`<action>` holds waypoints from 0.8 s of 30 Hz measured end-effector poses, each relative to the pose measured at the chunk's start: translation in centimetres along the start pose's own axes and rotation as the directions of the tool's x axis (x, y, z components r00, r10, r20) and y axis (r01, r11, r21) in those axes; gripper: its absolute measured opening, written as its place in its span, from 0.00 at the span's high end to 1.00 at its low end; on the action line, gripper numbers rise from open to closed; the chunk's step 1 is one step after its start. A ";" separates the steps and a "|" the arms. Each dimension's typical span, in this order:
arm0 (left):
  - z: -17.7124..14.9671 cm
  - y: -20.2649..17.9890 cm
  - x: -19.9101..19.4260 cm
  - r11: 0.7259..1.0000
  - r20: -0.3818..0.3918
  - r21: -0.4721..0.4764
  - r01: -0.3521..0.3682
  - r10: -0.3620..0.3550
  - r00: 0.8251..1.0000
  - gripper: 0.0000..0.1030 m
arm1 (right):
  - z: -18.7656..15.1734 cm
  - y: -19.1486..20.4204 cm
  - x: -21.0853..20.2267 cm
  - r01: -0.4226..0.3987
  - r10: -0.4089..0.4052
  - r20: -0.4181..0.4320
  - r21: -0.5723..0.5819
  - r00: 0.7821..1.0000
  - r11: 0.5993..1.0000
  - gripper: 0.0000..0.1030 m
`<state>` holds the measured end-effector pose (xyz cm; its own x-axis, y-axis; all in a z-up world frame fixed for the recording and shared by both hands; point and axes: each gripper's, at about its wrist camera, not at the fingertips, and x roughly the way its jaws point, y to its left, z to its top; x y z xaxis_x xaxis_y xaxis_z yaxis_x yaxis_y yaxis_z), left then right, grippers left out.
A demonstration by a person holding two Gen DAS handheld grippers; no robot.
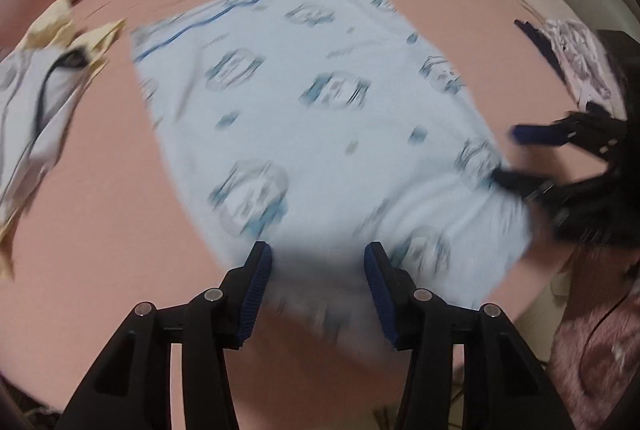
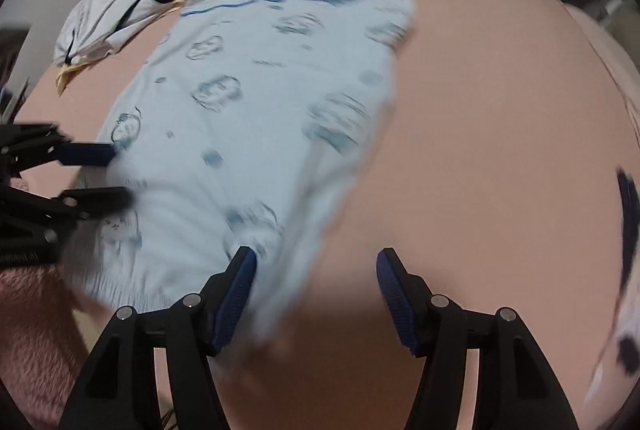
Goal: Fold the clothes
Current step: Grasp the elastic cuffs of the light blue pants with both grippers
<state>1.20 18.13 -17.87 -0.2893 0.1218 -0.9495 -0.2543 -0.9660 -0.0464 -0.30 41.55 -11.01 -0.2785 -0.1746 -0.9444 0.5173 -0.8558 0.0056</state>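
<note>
The pale blue printed garment (image 1: 320, 118) is soft matt cloth on a smooth pink sheet (image 1: 120, 214), and the black gripper fingers carry ribbed blue pads (image 1: 256, 294).

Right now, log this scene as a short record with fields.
surface: pink bed sheet
main garment: light blue printed cloth, spread flat
left gripper: open, near edge of cloth between its fingers
right gripper: open, at the cloth's near corner
other clothes: grey and yellow garment, crumpled beyond the cloth
image: motion blurred
</note>
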 end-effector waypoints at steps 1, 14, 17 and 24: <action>-0.7 0.0 -0.4 1.000 0.004 0.010 -0.015 0.015 1.000 0.53 | -0.8 -0.4 -0.3 0.021 -0.021 -0.017 -0.005 1.000 1.000 0.39; -4.5 2.9 -4.4 0.884 0.114 -0.447 0.135 -0.093 0.989 0.53 | -1.7 -2.4 -2.1 -0.176 0.176 0.029 0.296 0.984 0.939 0.37; -4.9 3.4 -3.9 0.838 0.124 -0.499 0.220 -0.182 0.975 0.53 | -1.0 -1.9 -1.6 -0.158 0.160 0.016 0.267 0.987 0.951 0.37; -6.2 2.8 -2.1 0.769 0.164 -0.573 0.284 -0.232 0.959 0.52 | -1.3 -2.4 -0.2 -0.149 0.155 0.007 0.327 0.988 0.933 0.34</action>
<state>6.78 13.79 -17.94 -0.3701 0.3783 -0.8485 0.2505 -0.8388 -0.4833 -0.41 44.31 -11.29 -0.2006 -0.3088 -0.9298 0.2592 -0.9320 0.2536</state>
